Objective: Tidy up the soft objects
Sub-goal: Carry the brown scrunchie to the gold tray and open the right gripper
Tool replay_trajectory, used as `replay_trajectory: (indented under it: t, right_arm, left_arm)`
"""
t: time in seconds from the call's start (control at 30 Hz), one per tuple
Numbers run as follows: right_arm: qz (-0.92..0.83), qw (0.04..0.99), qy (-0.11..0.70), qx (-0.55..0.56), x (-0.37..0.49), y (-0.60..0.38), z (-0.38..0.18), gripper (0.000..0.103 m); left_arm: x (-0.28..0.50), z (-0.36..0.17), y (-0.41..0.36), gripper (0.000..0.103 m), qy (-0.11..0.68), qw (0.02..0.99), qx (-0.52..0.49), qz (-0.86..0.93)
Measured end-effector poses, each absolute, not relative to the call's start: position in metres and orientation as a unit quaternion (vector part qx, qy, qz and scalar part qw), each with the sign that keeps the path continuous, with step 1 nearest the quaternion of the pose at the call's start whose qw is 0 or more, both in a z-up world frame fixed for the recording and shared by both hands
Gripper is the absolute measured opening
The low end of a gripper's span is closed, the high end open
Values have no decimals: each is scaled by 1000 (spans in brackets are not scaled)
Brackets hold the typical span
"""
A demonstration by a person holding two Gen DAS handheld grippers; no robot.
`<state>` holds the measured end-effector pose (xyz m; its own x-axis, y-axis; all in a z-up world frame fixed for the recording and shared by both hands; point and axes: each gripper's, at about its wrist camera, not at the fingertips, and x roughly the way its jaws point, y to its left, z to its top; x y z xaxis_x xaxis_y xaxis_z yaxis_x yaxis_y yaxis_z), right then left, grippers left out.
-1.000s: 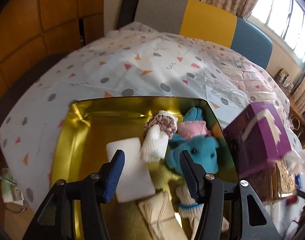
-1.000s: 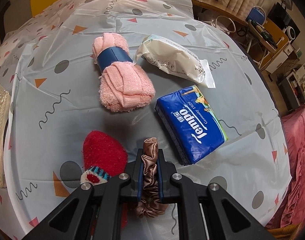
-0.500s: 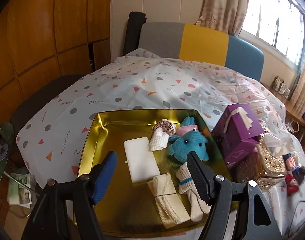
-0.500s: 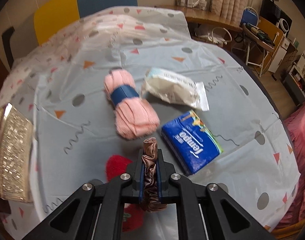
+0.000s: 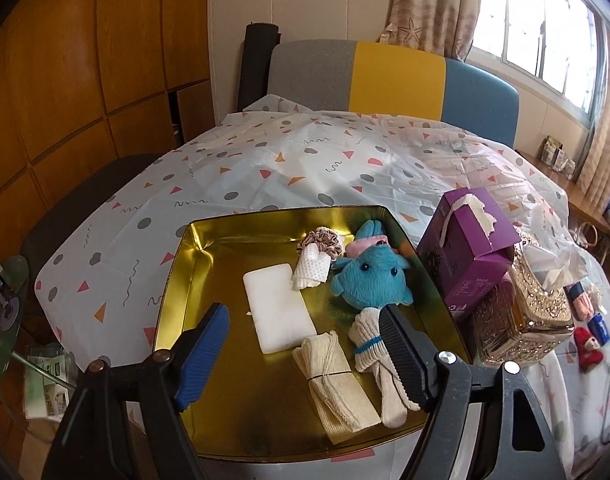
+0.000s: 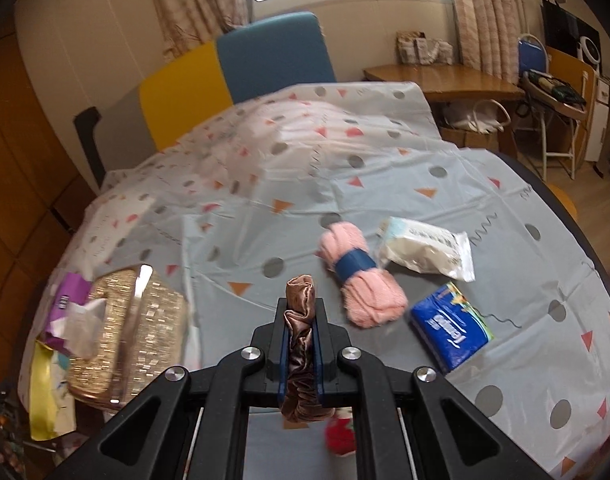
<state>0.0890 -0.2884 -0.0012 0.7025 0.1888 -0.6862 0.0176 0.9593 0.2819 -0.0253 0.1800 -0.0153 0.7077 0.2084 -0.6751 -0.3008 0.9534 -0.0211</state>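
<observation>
the right gripper (image 6: pixel 300 344) clenches a brown satin scrunchie (image 6: pixel 301 320); the left gripper (image 5: pixel 305 344) hangs released above the gold tray (image 5: pixel 177 280).

**Colours on the table**

Gold tray (image 5: pixel 177 280) holds a white pad (image 5: pixel 279 312), a blue plush (image 5: pixel 369 280) at 2 o'clock and cream cloths (image 5: pixel 337 384). Purple box (image 5: pixel 465 248) beside it. Brown satin scrunchie (image 6: pixel 301 320); pink yarn (image 6: pixel 365 280), blue band; blue tissue pack (image 6: pixel 451 330). Cloth (image 6: pixel 385 184): grey dots, orange triangles.

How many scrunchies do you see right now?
2: a brown satin scrunchie clamped in the right tongs, and a paler one at the far end of the gold tray. Others may be hidden.
</observation>
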Motion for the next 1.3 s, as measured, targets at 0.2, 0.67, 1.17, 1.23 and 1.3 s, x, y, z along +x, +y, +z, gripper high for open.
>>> replay_trajectory:
  t: [0.2,0.67,1.17,1.23,1.3]
  right_arm:
    - [164,913,348,132,74,-229,47,8]
    - [409,822,390,65,59,-11,49,9]
    - [384,800,459,-36,74,83,-32,40]
    - [378,807,451,-44,72,77,-30,41]
    - [376,812,444,-45,70,71,-28,41]
  left_arm:
    - [-26,-21,184,80,359,919,-80,140]
    - [-35,-24,211,80,353,915,-91,174]
    - [-45,-35,230,81,357,908,-102,194]
    - [-44,-36,229,81,358,908,-102,193]
    - [-44,-37,228,81,360,908,-103,191]
